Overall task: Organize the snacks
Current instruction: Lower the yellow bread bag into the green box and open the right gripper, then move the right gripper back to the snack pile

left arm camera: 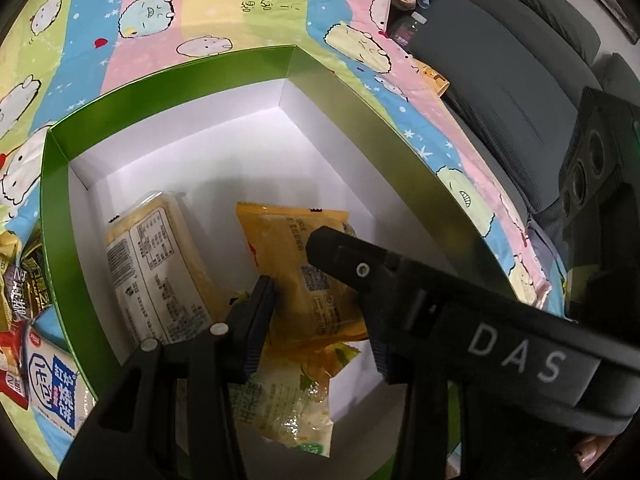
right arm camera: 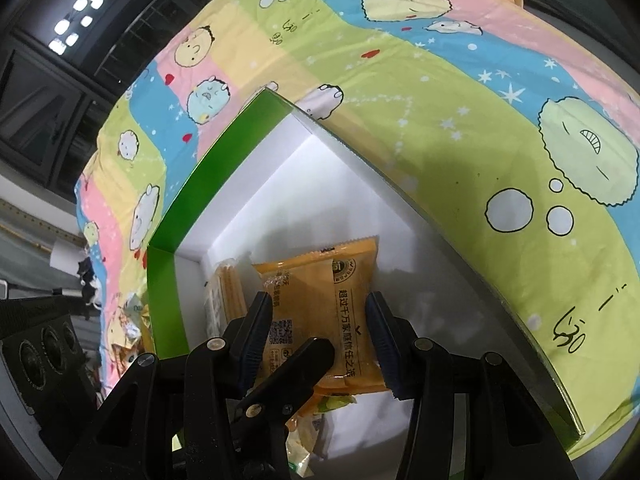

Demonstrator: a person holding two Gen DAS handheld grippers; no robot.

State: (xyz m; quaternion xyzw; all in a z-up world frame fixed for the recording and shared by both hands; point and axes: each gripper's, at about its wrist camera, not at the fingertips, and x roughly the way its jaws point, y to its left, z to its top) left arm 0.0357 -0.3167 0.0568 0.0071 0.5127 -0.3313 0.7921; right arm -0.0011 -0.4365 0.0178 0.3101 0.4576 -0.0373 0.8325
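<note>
Placing step: both grippers reach down into the green-walled, white-lined cardboard box [left arm camera: 168,92] on the cartoon-print pastel bedsheet [left arm camera: 160,20], sharing one orange crinkle-edged plastic snack packet [right arm camera: 320,300]. The right gripper [right arm camera: 320,336] has its pads pinching the packet's two sides; the left gripper [left arm camera: 320,320] straddles the same packet, but whether its pads press I cannot tell. The packet sits low, over a pale yellow-green snack bag [left arm camera: 288,400] and beside a clear-wrapped yellow biscuit pack [left arm camera: 156,264], so next, likely: lower, open both jaws, lift clear for the loose snack packets [left arm camera: 36,360] left of the box.

Both wrist cameras look steeply down, close, into the same green box [left arm camera: 60,216] [right arm camera: 160,276] from opposite sides.
</note>
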